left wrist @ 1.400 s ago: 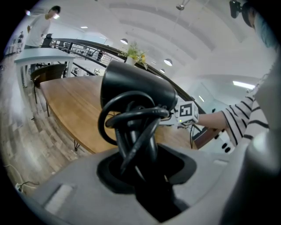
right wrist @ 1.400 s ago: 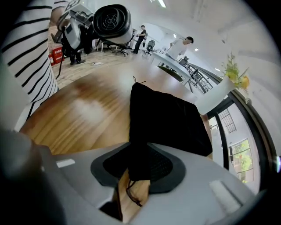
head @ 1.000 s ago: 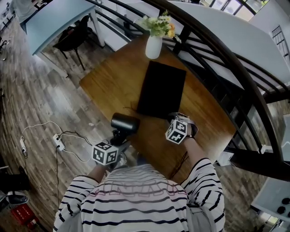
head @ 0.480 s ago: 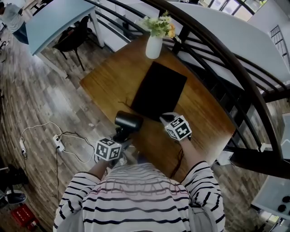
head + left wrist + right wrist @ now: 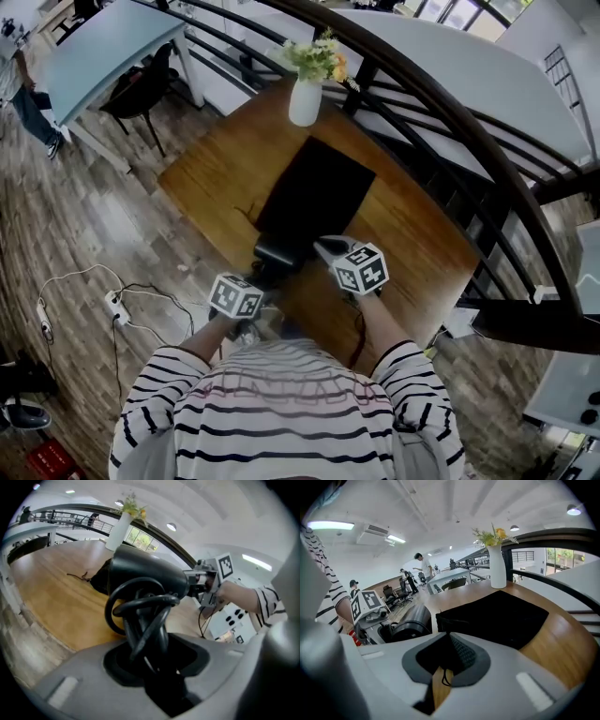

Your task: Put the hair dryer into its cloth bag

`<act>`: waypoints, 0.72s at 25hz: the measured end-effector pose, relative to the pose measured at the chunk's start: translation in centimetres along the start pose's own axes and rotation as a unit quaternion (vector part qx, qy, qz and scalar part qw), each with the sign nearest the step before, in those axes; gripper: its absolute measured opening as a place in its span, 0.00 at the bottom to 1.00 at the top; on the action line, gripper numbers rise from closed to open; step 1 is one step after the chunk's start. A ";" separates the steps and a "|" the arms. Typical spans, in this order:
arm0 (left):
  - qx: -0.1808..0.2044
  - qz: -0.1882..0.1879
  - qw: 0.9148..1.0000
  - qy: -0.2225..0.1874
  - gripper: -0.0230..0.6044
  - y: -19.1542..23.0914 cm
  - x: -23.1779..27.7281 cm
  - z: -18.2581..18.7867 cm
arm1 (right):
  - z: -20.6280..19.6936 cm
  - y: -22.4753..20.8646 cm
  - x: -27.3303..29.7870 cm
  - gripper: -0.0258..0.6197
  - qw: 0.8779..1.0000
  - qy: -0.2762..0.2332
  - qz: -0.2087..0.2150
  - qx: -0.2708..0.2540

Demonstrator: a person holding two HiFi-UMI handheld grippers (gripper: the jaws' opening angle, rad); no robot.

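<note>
The black cloth bag (image 5: 317, 192) lies flat on the round wooden table (image 5: 211, 169). My right gripper (image 5: 325, 249) is shut on the bag's near edge and holds it a little above the wood; the right gripper view shows that black hem (image 5: 451, 639) pinched between the jaws. My left gripper (image 5: 259, 279) is shut on the handle of the black hair dryer (image 5: 276, 254), whose barrel sits right at the bag's near left corner. In the left gripper view the hair dryer (image 5: 145, 573) fills the middle, its cord (image 5: 140, 616) looped round the handle, with the right gripper (image 5: 206, 581) just beyond it.
A white vase with flowers (image 5: 305, 98) stands at the table's far edge. A dark curved railing (image 5: 469, 141) runs along the right. A power strip and white cable (image 5: 117, 305) lie on the floor at the left. A dark chair (image 5: 136, 89) stands by a pale table.
The right gripper has risen and rolled, lifting the bag's near edge. The left gripper has brought the hair dryer closer, up to the bag's near corner.
</note>
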State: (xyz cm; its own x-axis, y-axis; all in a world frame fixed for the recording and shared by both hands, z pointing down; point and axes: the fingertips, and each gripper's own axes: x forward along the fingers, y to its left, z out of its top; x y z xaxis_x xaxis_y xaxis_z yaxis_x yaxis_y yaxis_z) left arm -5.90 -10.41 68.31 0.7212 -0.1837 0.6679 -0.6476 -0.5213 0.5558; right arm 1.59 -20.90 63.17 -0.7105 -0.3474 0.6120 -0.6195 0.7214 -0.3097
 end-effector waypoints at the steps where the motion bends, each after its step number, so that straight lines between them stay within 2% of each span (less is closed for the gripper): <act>1: 0.002 -0.003 1.000 0.008 0.29 0.0 0.3 0.0 | 0.0 0.2 -0.2 0.06 1.000 -0.002 0.000 0.001; 12: 0.007 -0.033 0.995 0.092 0.29 -1.1 3.0 -0.1 | 0.4 0.5 -2.4 0.06 0.999 -0.030 0.005 0.009; 18: 0.059 -0.029 0.989 0.135 0.29 -1.8 3.5 -1.2 | 0.3 -0.1 -3.0 0.06 0.999 -0.046 -0.004 0.028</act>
State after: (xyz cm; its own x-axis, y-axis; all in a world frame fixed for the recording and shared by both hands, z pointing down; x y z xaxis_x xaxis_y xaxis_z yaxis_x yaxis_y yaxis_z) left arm -2.47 -9.09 70.29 0.6538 0.0698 0.7534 -0.5626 -0.6210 0.5457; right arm 3.68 -20.18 61.16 -0.7312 -0.4096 0.5455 -0.6417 0.6842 -0.3464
